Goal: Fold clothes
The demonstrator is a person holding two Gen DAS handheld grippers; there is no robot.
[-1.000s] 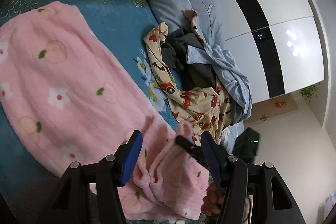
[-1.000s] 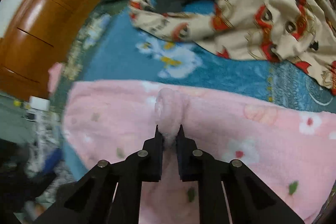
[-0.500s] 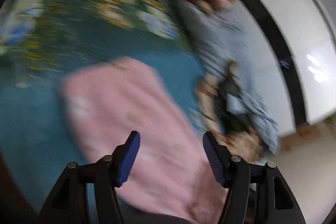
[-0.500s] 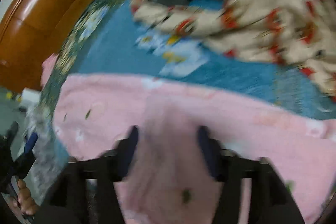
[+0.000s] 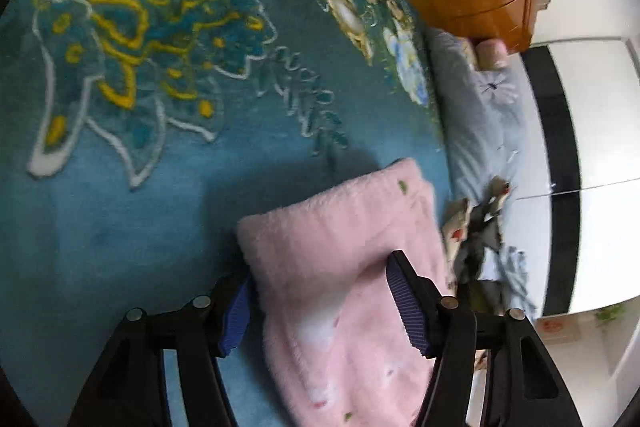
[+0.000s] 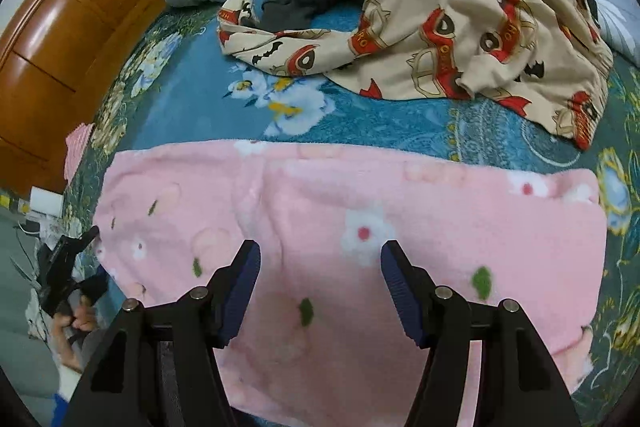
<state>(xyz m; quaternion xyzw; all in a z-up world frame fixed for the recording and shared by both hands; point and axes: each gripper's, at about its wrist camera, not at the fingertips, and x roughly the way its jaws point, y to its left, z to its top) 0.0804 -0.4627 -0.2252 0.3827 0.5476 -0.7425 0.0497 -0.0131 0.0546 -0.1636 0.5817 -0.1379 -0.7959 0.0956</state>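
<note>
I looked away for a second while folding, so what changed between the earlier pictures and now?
The right hand-held gripper let go of the bunched pink fleece garment it was pinching; its jaws now stand open above the flat cloth. The left hand-held gripper swung from the rumpled end to a folded corner, which lies between its closing jaws. The heap of unfolded clothes and the blue floral bedspread stayed put.

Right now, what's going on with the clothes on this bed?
A person with a gripper in each hand is folding a pink fleece garment laid flat on the teal floral bedspread. The right gripper hovers over it with jaws open, gripping nothing. The left gripper straddles the garment's end, its jaws closing slightly but not clamped. A pile of unfolded clothes, including a cream car-print piece, waits behind, near the wooden headboard.
</note>
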